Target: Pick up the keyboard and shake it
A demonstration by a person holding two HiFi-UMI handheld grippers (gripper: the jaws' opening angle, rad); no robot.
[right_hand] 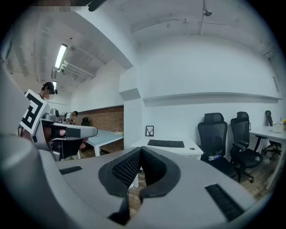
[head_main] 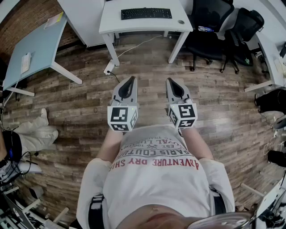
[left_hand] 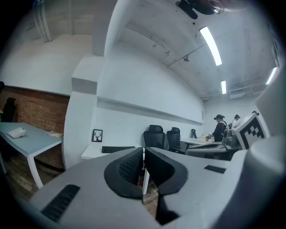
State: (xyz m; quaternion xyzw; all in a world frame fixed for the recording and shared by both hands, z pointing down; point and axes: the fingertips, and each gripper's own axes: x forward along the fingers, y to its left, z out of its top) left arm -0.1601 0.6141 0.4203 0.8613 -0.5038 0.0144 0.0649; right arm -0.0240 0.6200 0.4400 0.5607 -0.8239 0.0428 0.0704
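A black keyboard (head_main: 146,13) lies on a white desk (head_main: 111,22) at the far side of the room, well ahead of both grippers. It shows small in the left gripper view (left_hand: 118,149) and in the right gripper view (right_hand: 166,143). My left gripper (head_main: 131,80) and right gripper (head_main: 171,82) are held side by side in front of my chest, over the wooden floor. Both are shut with nothing between the jaws, and both point towards the desk.
Two black office chairs (head_main: 210,18) stand right of the desk. A pale blue table (head_main: 40,49) is at the left. A power strip with a cable (head_main: 109,67) lies on the floor by the desk leg. People stand at a far bench (left_hand: 220,129).
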